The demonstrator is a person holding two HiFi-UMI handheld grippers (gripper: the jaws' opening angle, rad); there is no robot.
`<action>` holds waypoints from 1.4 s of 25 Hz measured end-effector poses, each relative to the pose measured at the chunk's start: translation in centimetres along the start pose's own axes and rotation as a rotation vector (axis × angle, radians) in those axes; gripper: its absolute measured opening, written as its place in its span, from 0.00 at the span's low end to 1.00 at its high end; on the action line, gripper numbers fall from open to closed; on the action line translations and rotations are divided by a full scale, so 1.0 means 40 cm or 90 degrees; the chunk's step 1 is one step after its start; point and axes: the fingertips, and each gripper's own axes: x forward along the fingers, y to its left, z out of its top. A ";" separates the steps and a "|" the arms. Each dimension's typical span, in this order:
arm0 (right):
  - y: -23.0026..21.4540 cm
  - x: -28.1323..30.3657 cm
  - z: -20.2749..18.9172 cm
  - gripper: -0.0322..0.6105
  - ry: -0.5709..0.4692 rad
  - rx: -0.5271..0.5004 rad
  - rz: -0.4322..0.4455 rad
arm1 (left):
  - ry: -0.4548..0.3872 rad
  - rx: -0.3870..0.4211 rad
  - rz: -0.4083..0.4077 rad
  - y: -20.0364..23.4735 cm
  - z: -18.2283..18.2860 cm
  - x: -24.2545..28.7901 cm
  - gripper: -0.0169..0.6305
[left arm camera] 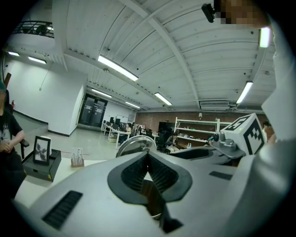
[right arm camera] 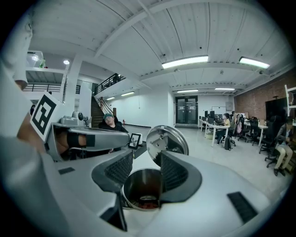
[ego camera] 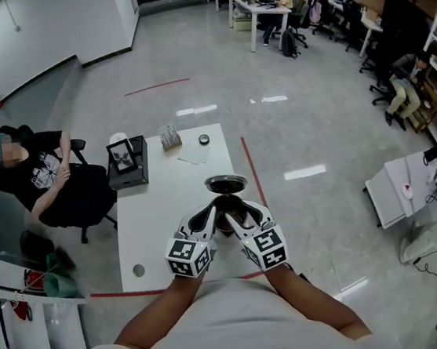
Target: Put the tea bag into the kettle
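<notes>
Long strip lights [right arm camera: 185, 61] on the ceiling above the kettle [right arm camera: 141, 187] keep the room bright and even, with only faint shadows. Their glare lies in white patches on the glossy floor [ego camera: 305, 172] right of the kettle and beyond it, and shines off its raised lid [right arm camera: 169, 138]. Inside, the kettle is dim. Nearer the lens than the kettle, my left tongs [left arm camera: 148, 155] and my right tongs [right arm camera: 147, 159] look soft. The left gripper view and the right gripper view bow the ceiling lines and go black at the corners.
</notes>
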 end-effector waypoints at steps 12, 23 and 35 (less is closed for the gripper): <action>0.069 -0.130 -0.018 0.15 -0.046 0.005 0.054 | 0.004 0.001 0.051 -0.107 -0.048 -0.110 0.04; 0.202 -0.175 -0.028 0.07 -0.098 0.013 0.130 | 0.019 -0.009 0.122 -0.125 -0.113 -0.271 0.04; 0.383 -0.155 -0.006 0.07 -0.101 -0.002 0.163 | -0.015 0.001 0.143 -0.052 -0.087 -0.429 0.04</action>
